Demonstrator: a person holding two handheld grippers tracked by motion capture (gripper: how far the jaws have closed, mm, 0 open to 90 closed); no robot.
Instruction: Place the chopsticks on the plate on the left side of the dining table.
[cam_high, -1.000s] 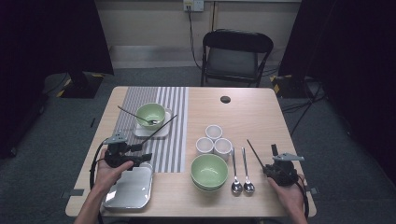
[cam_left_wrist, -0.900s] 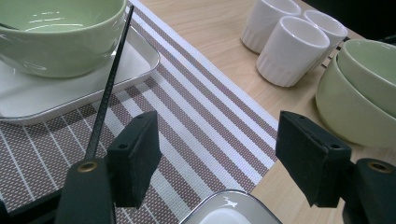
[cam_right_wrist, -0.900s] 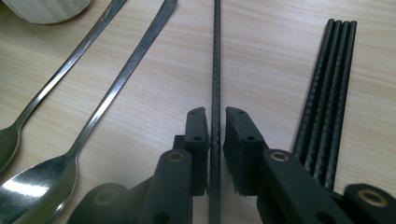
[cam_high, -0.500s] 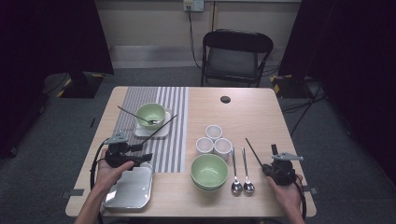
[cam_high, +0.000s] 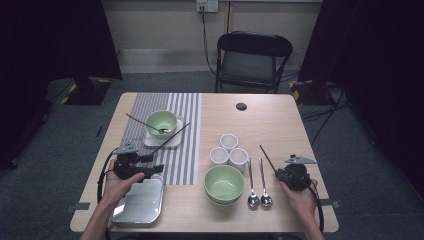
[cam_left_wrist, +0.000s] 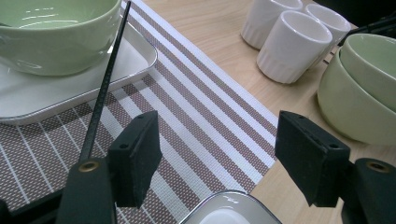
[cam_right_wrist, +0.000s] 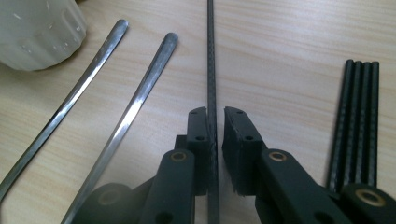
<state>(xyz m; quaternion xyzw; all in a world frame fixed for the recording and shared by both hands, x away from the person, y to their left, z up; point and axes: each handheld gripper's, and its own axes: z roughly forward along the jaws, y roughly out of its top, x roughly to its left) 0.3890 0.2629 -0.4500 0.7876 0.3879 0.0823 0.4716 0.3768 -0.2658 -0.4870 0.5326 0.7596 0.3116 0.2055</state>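
High view gives me the whole table: my right gripper (cam_high: 278, 174) sits near the right edge, just beside two spoons (cam_high: 259, 185) that lie side by side, and a thin black chopstick (cam_high: 266, 158) sticks out of it, pointing away toward the cups (cam_high: 229, 150). Right gripper view shows that chopstick (cam_right_wrist: 212, 70) running straight up between the jaws. It lies against the left pad, while a narrow slit of daylight shows between it and the right pad, so the jaws are nearly closed around it; they have just been opening a little, and I cannot tell whether they press on it. Four more black chopsticks (cam_right_wrist: 357, 121) lie bundled on the wood to the right, and the two spoon handles (cam_right_wrist: 135, 107) slant off to the left, with a white ribbed cup (cam_right_wrist: 39, 30) at the top left corner.

My left gripper (cam_high: 145, 167) rests over the striped mat (cam_high: 175, 107), at the far end of a metal tray (cam_high: 140, 205). Left gripper view shows its jaws standing wide apart with nothing between them. Another black chopstick (cam_left_wrist: 107, 79) leans from beside the left jaw up to the green bowl (cam_left_wrist: 51, 32) on its white plate (cam_left_wrist: 70, 79). Stacked green bowls (cam_left_wrist: 359, 88) sit to the right.
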